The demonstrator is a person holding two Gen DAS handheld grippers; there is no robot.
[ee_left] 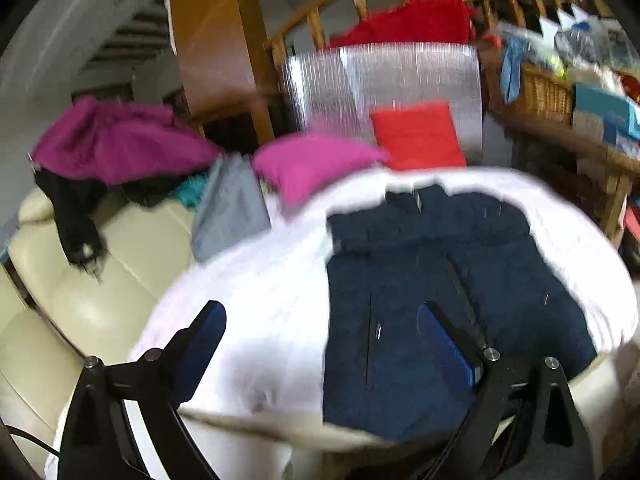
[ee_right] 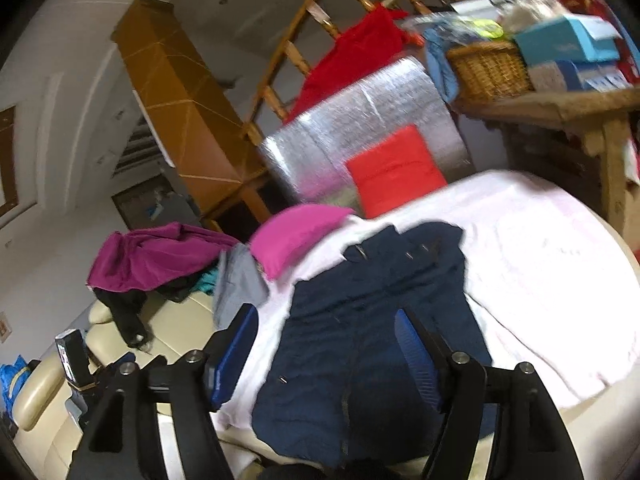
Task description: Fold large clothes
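Navy jacket (ee_left: pixel 432 280) lies flat on a white sheet (ee_left: pixel 248 304), collar end away from the cameras and hem end nearest them. All places below are taken from this jacket.

Surface: the sheet appears to cover part of a cream sofa (ee_left: pixel 96 280), not a worktop. Likely spread there to give a clean, even base for folding.

Left tongs (ee_left: pixel 320 344): jaws wide, nothing between the pads. The outer finger hangs over bare sheet beside the jacket's left edge, the inner one over the navy cloth. Reads as lined up on that edge, not gripping.

Right tongs (ee_right: pixel 326 354): jaws fairly wide, empty, poised over the jacket's near half. No cloth is pinched in either view.

Judgement: the jacket looks squared up, its outline compact, possibly with the sleeves already in; blur prevents certainty.

Beyond the jacket's collar: pink cushion (ee_left: pixel 316 164) and red cushion (ee_left: pixel 416 136), the latter against a silver foil panel (ee_left: pixel 380 76).

Left of the jacket: grey garment (ee_left: pixel 232 208), then a magenta garment (ee_left: pixel 116 140) heaped on the sofa, probably awaiting folding.

Right of the jacket: wicker basket (ee_right: pixel 488 68) on a wooden shelf.
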